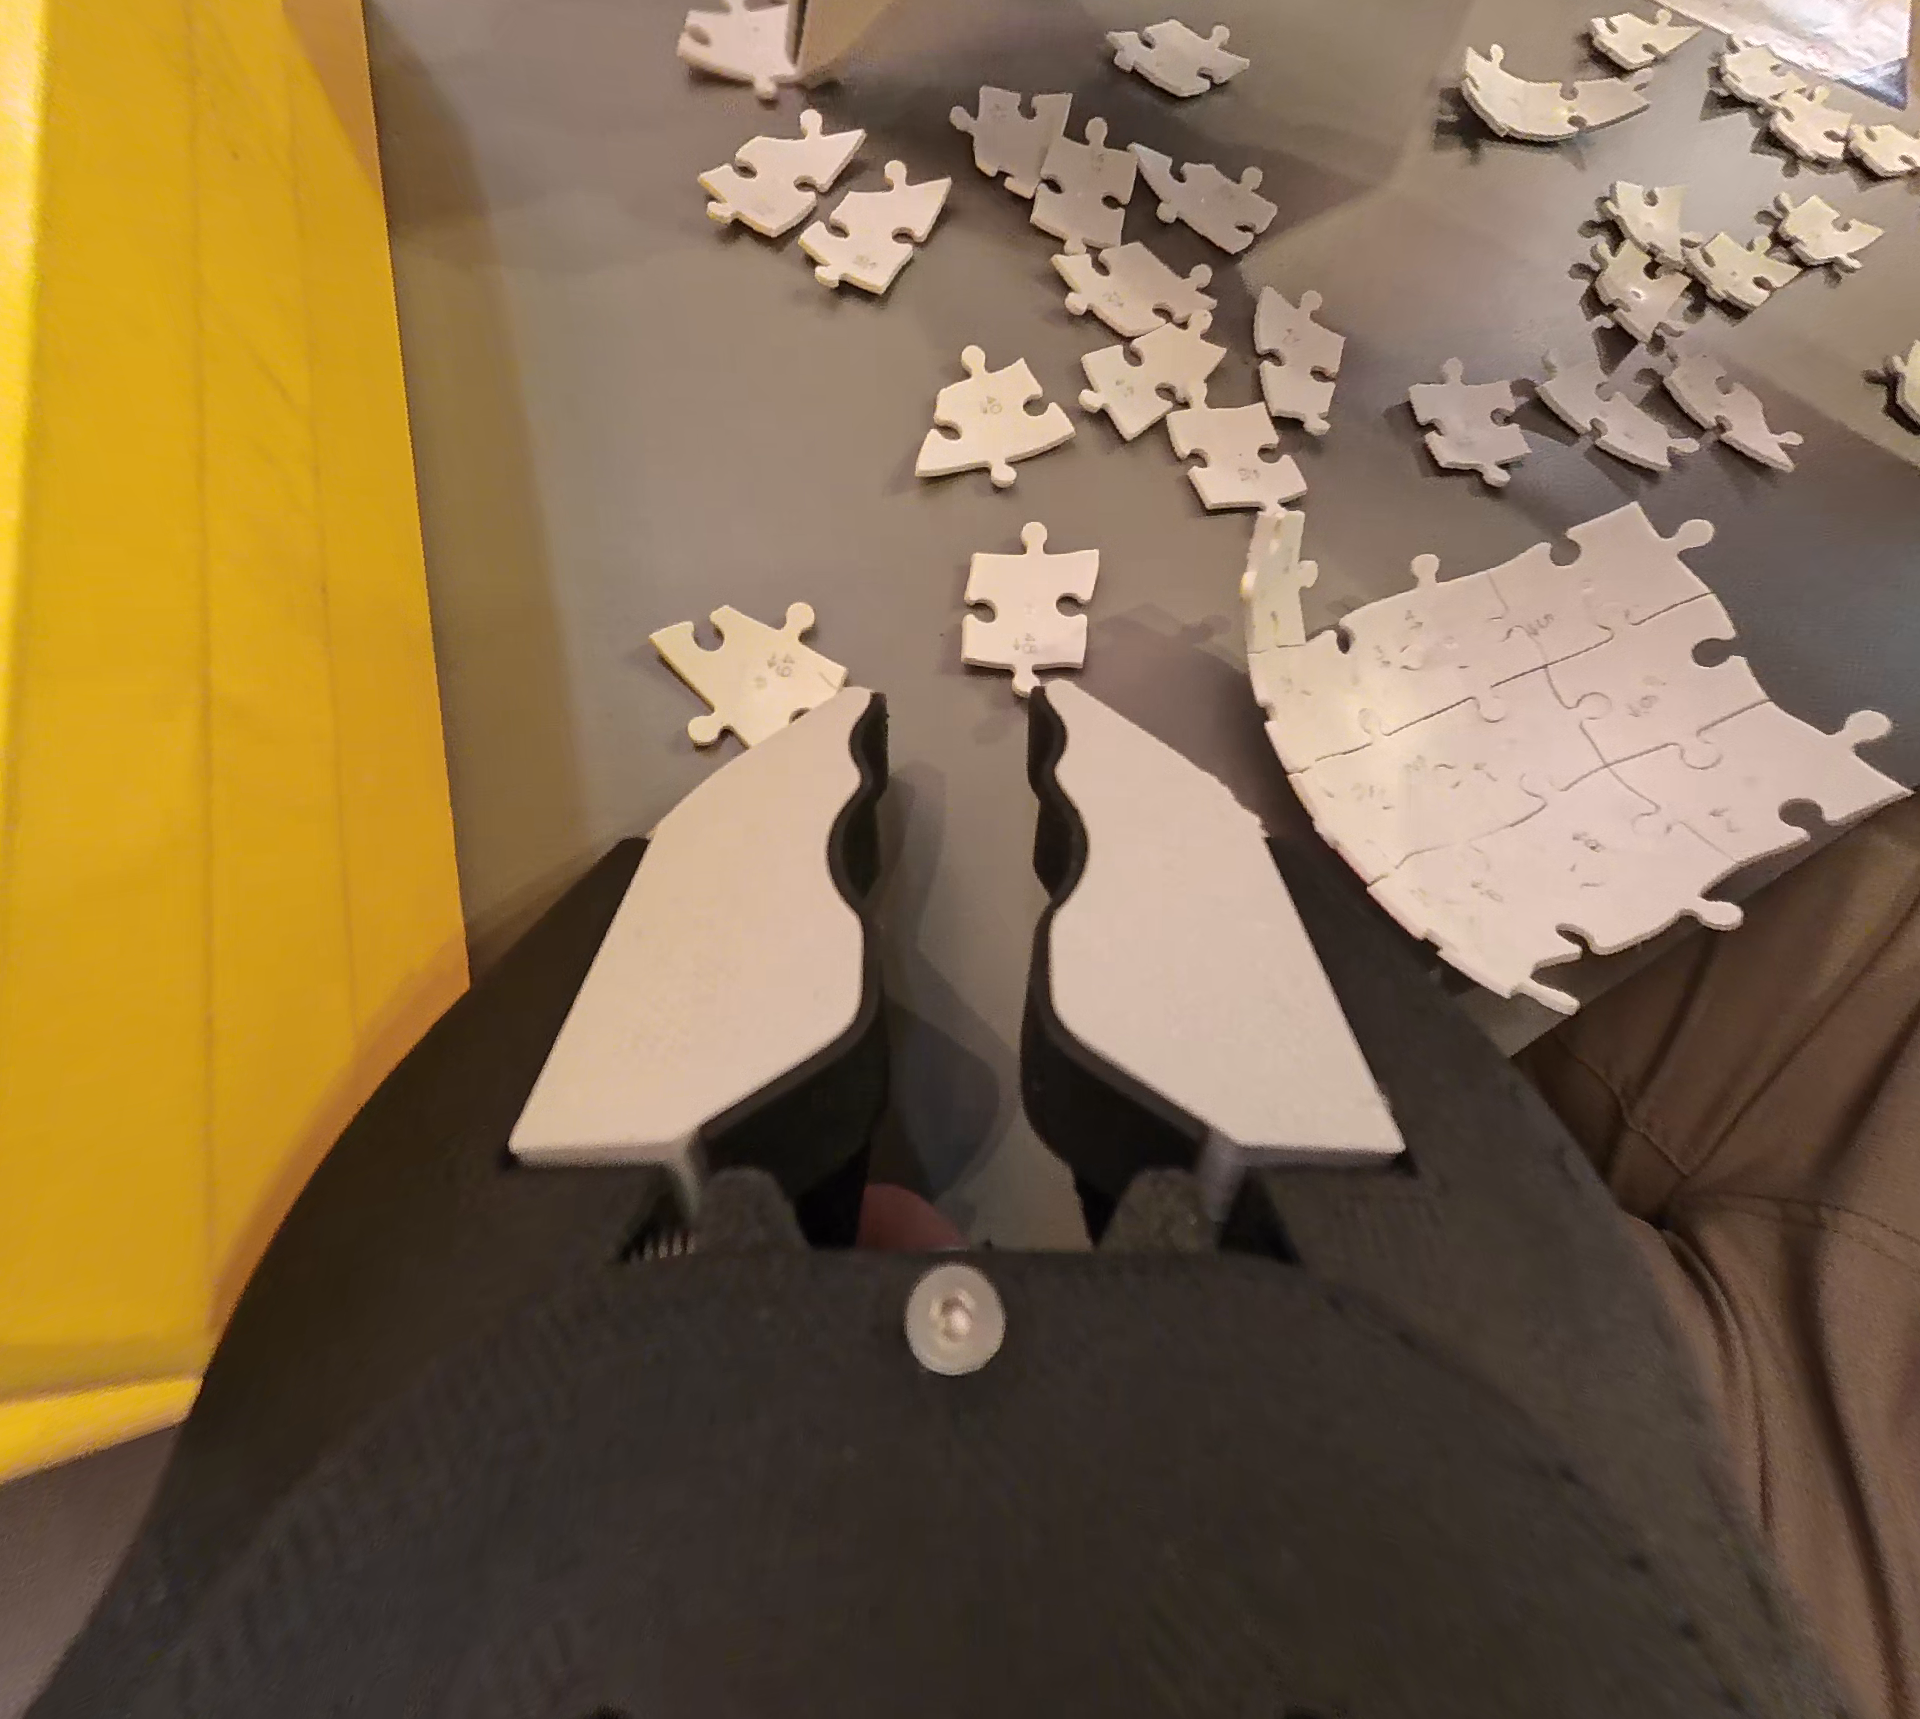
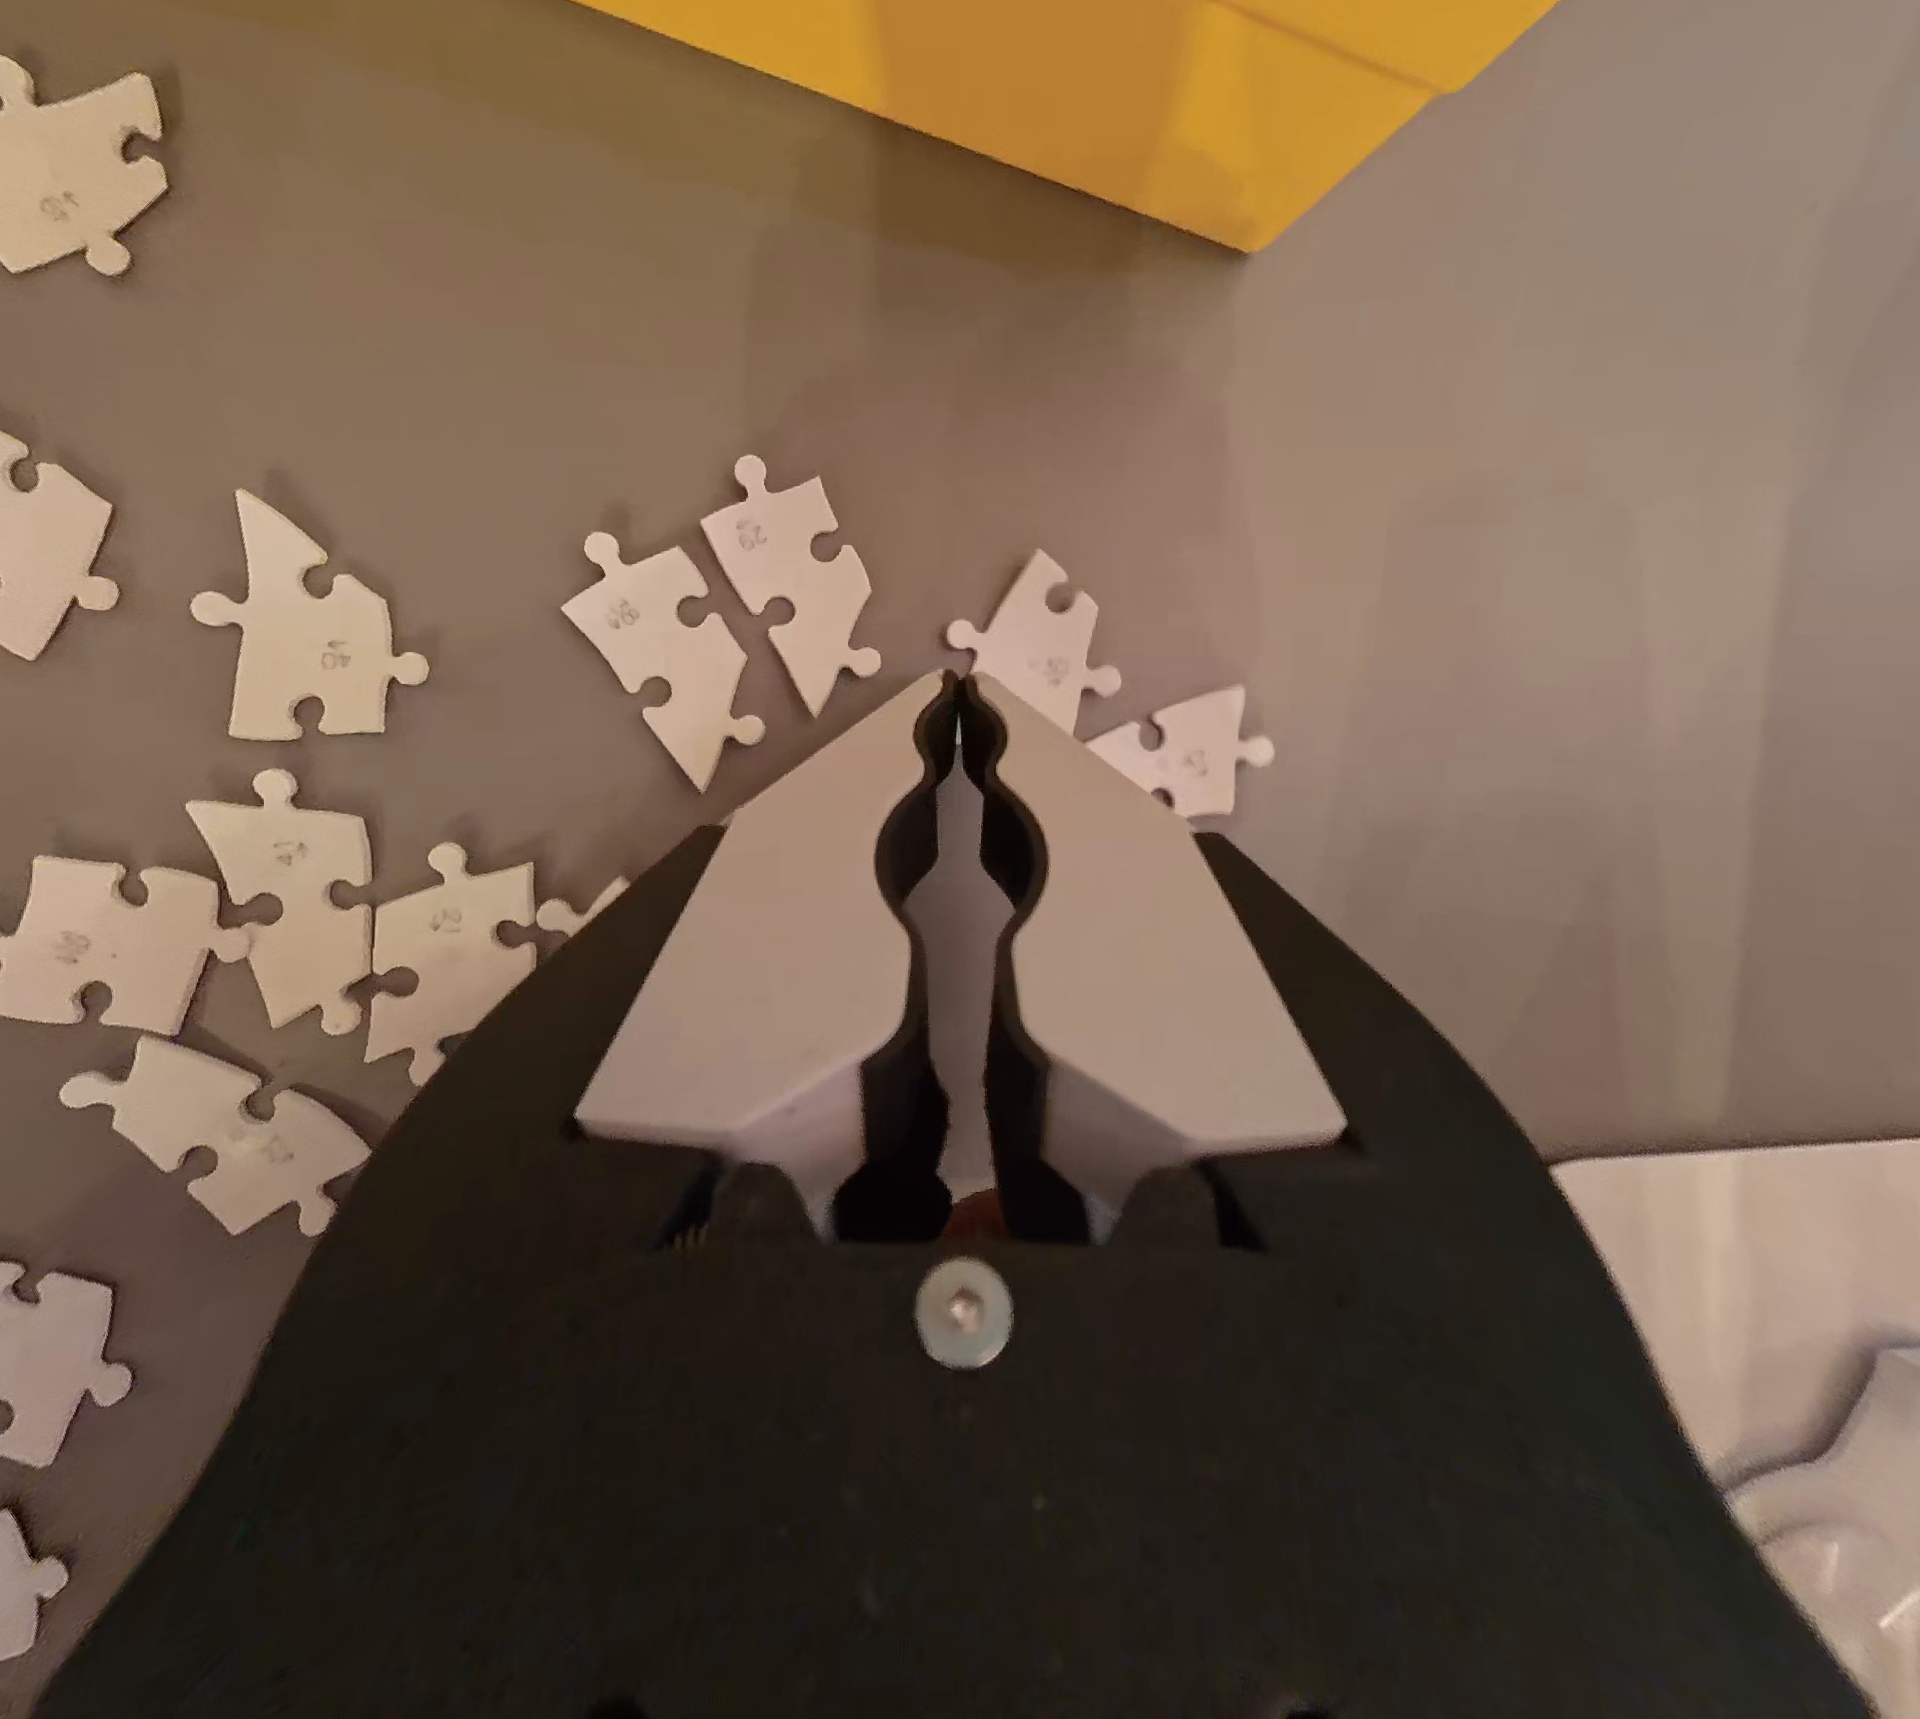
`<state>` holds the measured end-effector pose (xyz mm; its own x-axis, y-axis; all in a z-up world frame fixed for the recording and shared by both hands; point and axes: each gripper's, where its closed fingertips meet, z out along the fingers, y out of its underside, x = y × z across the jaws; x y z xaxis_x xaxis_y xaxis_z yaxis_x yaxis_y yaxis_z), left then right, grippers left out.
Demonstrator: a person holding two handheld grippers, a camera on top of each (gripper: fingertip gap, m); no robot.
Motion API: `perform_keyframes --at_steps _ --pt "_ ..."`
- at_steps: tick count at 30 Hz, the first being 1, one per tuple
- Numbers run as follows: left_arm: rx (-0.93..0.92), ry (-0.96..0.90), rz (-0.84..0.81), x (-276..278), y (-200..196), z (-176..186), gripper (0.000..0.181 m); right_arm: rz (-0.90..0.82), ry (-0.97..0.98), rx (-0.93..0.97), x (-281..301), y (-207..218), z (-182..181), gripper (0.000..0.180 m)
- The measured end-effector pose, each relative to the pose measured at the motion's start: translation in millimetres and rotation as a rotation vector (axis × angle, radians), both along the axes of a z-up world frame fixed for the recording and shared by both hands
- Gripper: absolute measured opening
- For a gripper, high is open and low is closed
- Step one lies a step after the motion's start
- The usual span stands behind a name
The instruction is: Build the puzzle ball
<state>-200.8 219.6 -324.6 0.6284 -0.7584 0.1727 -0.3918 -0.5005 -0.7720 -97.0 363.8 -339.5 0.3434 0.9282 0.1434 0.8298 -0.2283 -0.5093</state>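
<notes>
Risk of nudging loose pieces (image 1: pixel 1023 609) or curved assembled section (image 1: pixel 1579 786) across counter (image 1: pixel 623 422): left tool (image 1: pixel 956 713) gaping narrowly, empty; right tool (image 2: pixel 958 682) pinched closed, empty.

White puzzle pieces (image 1: pixel 992 419), yellow box (image 1: pixel 187 526)

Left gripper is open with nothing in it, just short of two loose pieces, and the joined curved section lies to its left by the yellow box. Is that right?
Not quite. The left gripper is open and empty, just short of two loose pieces, but the joined curved section lies to its right. The yellow box is on the left. The left wrist view shows this.
</notes>
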Motion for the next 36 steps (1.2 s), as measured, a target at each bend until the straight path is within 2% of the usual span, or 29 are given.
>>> perform_keyframes --at_steps 6,9,13,15,18,22,29,36 --pt "-0.001 0.000 0.000 -0.1 0.0 -0.1 0.026 -0.035 0.054 -0.011 -1.6 9.8 10.1 0.000" --pt "-0.002 0.000 -0.001 0.0 0.0 -0.2 0.026 -0.062 0.038 -0.055 5.1 9.9 10.2 0.024" --pt "-0.002 0.000 -0.002 0.2 0.0 -0.1 0.026 -0.067 -0.002 -0.057 6.9 9.1 1.6 0.032" --pt "-0.002 0.000 -0.001 0.0 0.0 -0.1 0.026 -0.061 0.003 -0.052 3.4 8.6 -0.4 0.030" --pt "-0.002 0.001 -0.001 -0.2 -0.1 -0.3 0.026 -0.055 0.004 -0.051 0.3 8.0 -1.3 0.013" --pt "-0.003 0.000 -0.001 -0.1 -0.1 -0.3 0.026 -0.060 0.001 -0.035 2.3 9.6 0.3 0.004" --pt "-0.004 0.000 -0.003 0.1 -0.1 -0.3 0.026 0.040 0.040 -0.096 -12.1 -11.9 9.9 0.016" --pt "-0.003 0.000 -0.002 -0.1 -0.2 -0.4 0.026 0.078 -0.011 -0.085 -21.0 -11.5 -0.1 0.005"
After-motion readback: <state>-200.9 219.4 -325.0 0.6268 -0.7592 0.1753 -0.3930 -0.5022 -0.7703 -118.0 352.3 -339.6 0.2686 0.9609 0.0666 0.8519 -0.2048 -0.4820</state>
